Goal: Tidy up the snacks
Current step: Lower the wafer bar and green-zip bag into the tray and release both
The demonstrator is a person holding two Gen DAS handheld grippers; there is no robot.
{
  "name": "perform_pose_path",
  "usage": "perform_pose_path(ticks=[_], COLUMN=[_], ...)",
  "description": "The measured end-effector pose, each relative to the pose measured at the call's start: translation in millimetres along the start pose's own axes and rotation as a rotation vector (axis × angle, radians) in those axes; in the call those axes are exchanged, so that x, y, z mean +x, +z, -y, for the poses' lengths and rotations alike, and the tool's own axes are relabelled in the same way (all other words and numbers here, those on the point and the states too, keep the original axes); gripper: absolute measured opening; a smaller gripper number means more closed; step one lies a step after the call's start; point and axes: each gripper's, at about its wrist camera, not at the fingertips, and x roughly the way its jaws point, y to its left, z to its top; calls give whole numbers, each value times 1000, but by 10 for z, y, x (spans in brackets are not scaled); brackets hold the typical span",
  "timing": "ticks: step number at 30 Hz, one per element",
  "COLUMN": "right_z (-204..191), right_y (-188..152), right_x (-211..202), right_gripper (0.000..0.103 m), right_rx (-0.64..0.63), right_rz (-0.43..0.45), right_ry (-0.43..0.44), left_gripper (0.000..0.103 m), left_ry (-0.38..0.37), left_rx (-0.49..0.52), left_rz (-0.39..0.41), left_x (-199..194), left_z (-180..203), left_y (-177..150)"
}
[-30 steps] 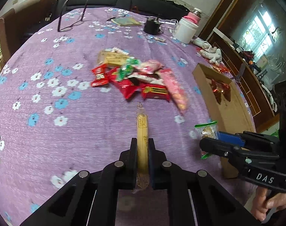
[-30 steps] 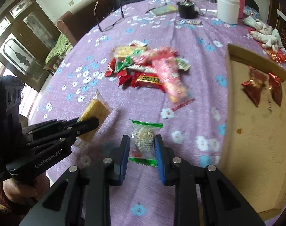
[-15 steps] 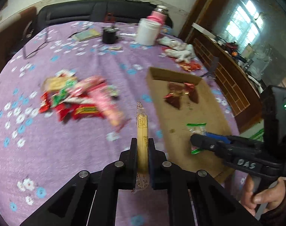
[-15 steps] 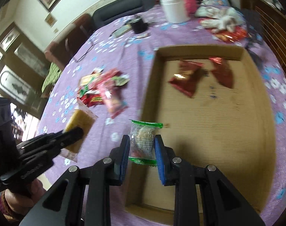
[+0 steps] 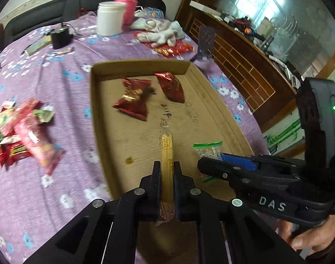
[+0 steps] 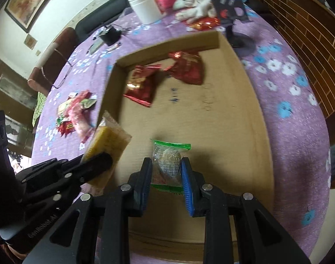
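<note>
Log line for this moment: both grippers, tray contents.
left gripper: shut on yellow snack | right gripper: shut on green-edged packet | cardboard tray: two red packets | pile: on cloth

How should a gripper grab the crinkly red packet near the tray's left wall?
Probably from straight above, jaws across the puffy middle of the red packet. It lies flat in the cardboard tray, so its thin, crimped ends offer little to pinch, and the wall crowds its left side.

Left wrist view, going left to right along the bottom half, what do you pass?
Loose pile of red and pink snack packets → yellow wafer bar clamped in left tongs → green-edged clear snack pouch in right tongs.
</note>
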Motion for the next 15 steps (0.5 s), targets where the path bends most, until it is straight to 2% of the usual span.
perform_pose_path(ticks=[8,15], right_z=[113,100], right_y=[29,73], right_x=[58,125], right_gripper=[26,26], right_rx=[12,15], right_rz=[-14,-25], right_ry=[-19,-23], left_gripper=[8,8], left_ry=[28,55], left_rx=[12,37], left_rz=[-17,-9], left_x=[218,227], left_z=[27,12], left_y=[43,44])
